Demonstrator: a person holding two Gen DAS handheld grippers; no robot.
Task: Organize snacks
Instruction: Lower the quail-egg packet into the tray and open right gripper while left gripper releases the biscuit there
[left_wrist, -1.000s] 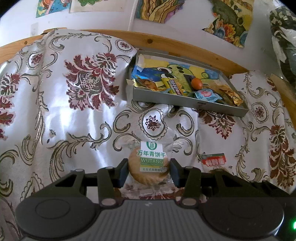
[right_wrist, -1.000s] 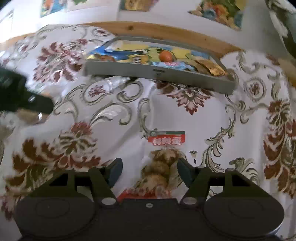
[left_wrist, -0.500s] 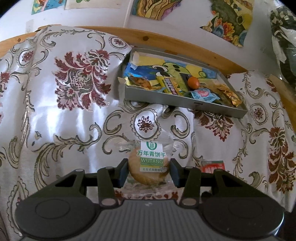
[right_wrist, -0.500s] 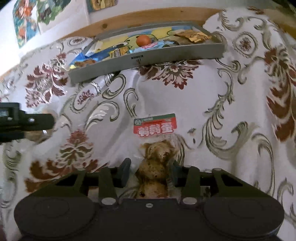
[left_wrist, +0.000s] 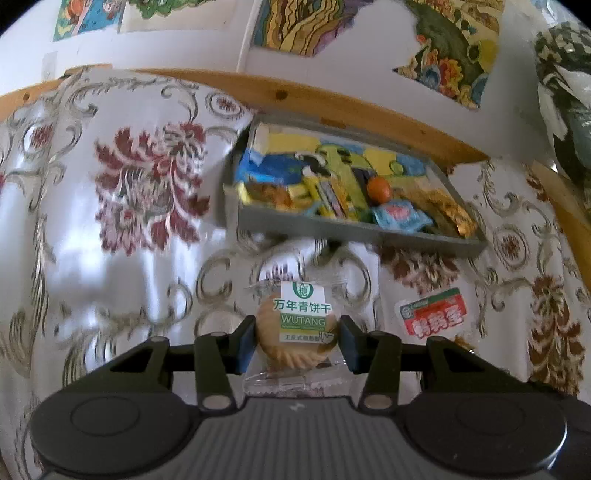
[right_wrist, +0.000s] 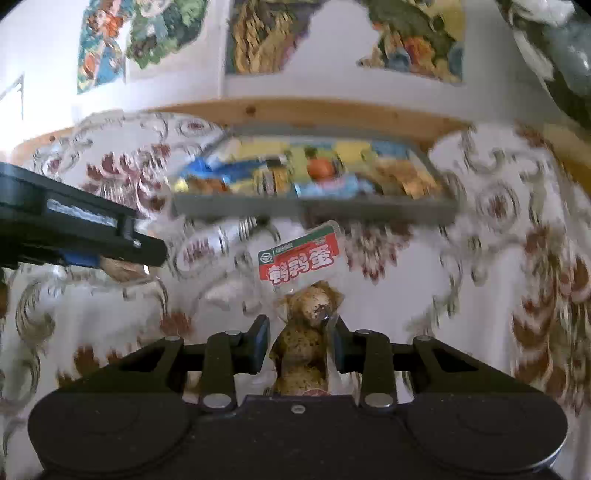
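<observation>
— What surface and room are seen?

— A worktop (left_wrist: 332, 99) with a pale wooden edge is seen, draped with a shiny white cloth (left_wrist: 110, 240) patterned with dark red flowers and grey-gold scrolls. Behind it a white wall (left_wrist: 369, 48) is hung with colourful torn pictures (left_wrist: 295, 26). Near the back edge of the cloth a grey tray (left_wrist: 354, 230) is set, and mixed snacks are held in it: blue and yellow wrappers, a small orange round item (left_wrist: 378, 189) and a golden packet (left_wrist: 454, 216) at its right end.

— Where is the biscuit found relative to the left jaws?

— A round biscuit in a clear packet (left_wrist: 297, 332), labelled in green and white, is gripped between the jaws of the left gripper (left_wrist: 298, 341). The pads are pressed against both sides of the packet, and the label is turned toward the camera. The tray is seen well beyond it.

— And on the right?

— A clear packet of brown speckled eggs (right_wrist: 301, 332) with a red and green header is clamped by the jaws of the right gripper (right_wrist: 300, 345). The packet is held upright, its header tilted to the right above the fingertips. In the right wrist view, the left gripper is seen at the left edge, with the biscuit just visible beneath it. Much of this view is blurred, so finer detail in the tray cannot be told.
</observation>
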